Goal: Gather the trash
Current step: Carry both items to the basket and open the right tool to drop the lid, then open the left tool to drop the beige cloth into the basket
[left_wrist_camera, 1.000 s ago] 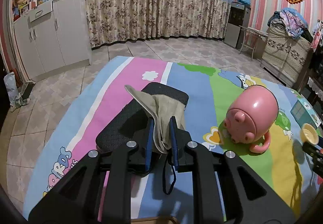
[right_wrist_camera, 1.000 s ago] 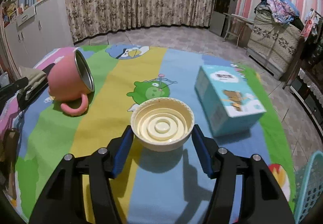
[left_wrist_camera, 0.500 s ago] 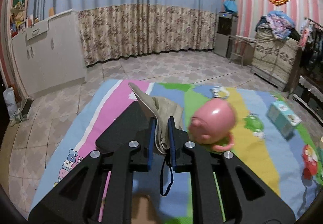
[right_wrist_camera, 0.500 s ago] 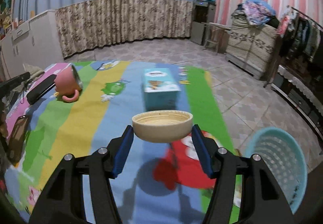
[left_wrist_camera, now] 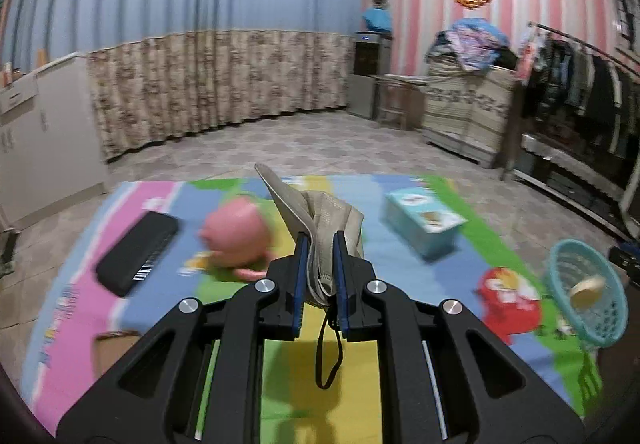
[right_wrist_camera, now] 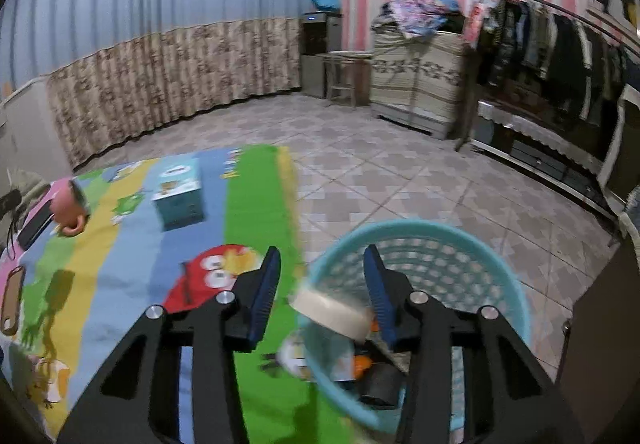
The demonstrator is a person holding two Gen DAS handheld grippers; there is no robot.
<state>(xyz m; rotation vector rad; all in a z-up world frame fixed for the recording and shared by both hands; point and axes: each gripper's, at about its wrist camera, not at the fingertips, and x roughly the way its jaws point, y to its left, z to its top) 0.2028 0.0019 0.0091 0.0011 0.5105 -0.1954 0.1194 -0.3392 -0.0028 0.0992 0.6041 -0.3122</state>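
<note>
Cream lid [right_wrist_camera: 330,311], tilted, lower centre of the right wrist frame, at the rim of the teal basket [right_wrist_camera: 500,284], between the spread, non-touching jaws of the right gripper [right_wrist_camera: 320,290]. Beige face mask [left_wrist_camera: 320,228] pinched in left gripper [left_wrist_camera: 320,264], centre frame, above colourful mat [left_wrist_camera: 360,364].

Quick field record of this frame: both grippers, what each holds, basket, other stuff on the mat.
left gripper: shut on crumpled beige face mask, black ear loop dangling
right gripper: open, above the basket rim
cream round plastic lid: free of the fingers, tilted, at the basket's mouth
light blue plastic mesh basket: on the floor beside the mat, already holds dark items
colourful cartoon play mat: carries pink pig-shaped mug, teal tissue box, black flat rectangular case
</note>
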